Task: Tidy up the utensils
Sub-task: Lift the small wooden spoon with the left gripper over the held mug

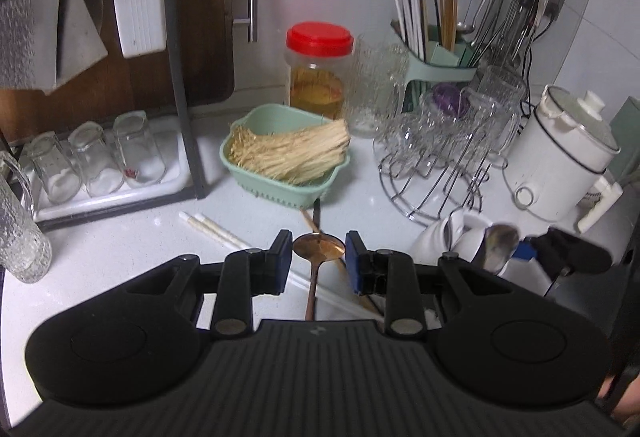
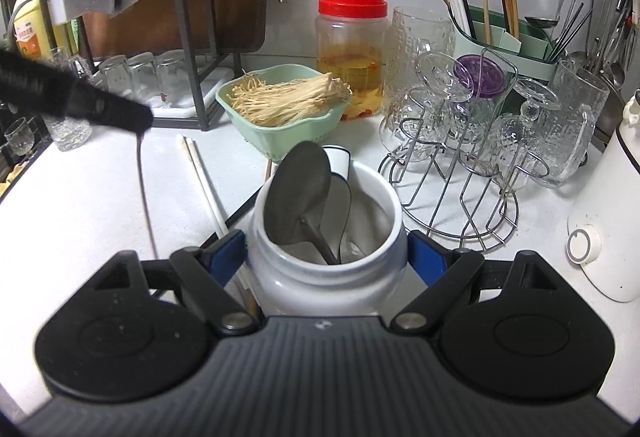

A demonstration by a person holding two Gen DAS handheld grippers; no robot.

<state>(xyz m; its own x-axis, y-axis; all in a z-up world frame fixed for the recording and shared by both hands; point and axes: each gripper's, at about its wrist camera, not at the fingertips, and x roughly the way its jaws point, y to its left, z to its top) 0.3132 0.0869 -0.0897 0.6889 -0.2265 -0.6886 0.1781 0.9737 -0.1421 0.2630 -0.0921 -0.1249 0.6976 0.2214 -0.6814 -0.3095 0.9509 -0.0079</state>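
Now copper spoon between left tool's pads, hanging.

Past the tongs sits a green basket of enoki mushrooms, a red-lidded jar behind it. Right of those, a wire rack of glasses, then a white cooker. Upturned glasses stand far left.
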